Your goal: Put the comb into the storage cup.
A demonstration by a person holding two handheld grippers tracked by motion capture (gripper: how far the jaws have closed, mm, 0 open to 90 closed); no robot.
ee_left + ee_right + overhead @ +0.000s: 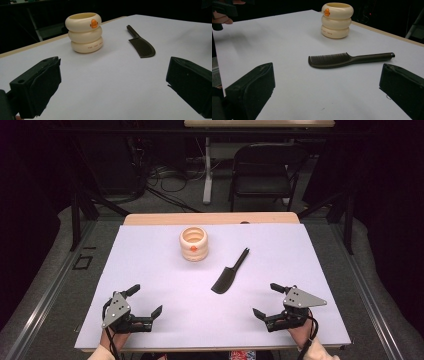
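A white table carries a cream ribbed cup near its far middle, standing upright with an orange mark on its side. A dark comb lies flat to the cup's right and nearer the person, apart from it. At the near edge, the left gripper and right gripper rest with jaws spread wide, holding nothing. A folding chair stands beyond the table.

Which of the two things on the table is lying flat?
The black comb, lying flat toward the right gripper; the cream ringed cup stands upright.
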